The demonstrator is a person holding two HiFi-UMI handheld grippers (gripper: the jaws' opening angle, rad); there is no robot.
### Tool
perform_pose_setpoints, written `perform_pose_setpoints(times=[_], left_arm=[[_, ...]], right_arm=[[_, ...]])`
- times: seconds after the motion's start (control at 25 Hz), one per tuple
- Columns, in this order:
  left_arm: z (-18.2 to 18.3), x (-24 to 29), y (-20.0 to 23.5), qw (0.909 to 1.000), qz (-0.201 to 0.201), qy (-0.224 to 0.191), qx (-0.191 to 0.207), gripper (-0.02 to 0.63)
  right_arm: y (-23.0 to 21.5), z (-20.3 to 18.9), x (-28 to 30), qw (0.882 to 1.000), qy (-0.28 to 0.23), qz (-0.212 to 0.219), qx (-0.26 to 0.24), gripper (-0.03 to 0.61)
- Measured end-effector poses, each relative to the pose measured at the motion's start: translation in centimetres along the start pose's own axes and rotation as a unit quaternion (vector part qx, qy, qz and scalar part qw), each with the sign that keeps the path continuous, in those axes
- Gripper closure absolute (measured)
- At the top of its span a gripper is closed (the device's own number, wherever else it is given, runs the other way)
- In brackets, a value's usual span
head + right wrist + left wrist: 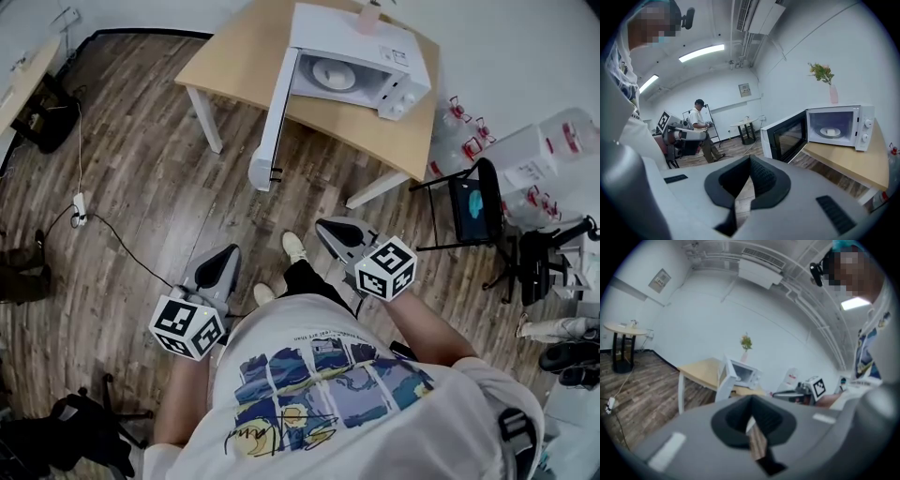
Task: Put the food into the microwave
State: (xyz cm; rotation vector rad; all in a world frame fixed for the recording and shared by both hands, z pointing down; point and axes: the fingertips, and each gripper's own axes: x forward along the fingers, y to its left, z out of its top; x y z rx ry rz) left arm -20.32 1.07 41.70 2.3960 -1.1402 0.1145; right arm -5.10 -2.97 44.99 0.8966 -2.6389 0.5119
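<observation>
Two grippers: left gripper (229, 253) and right gripper (323, 226) closed on nothing.
Microwave (352, 56): on table (234, 58), door (270, 122) open, well away; pale dish (333, 73) inside (food? I cannot tell).
Advice: I'd approach squarely, clear of the door.

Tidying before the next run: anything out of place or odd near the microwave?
The microwave on the wooden table has its door swung wide open; otherwise nothing looks spilled, tipped or damaged.
</observation>
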Motion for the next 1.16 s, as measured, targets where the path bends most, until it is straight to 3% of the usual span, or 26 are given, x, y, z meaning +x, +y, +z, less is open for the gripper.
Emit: perform_pose_setpoints(times=[0.64,1.16], left_arm=[[-0.5,-0.1,-0.4,1.0000,0.003,0.001,0.000,0.607],[1.4,4.1,0.5,0.9999,0.004,0.005,0.012,0.607]], right_arm=[[0.4,0.5,-0.6,1.000,-0.005,0.004,-0.009,0.572],[-5.0,1.6,0.9,1.000,0.001,-0.001,-0.006,0.574]])
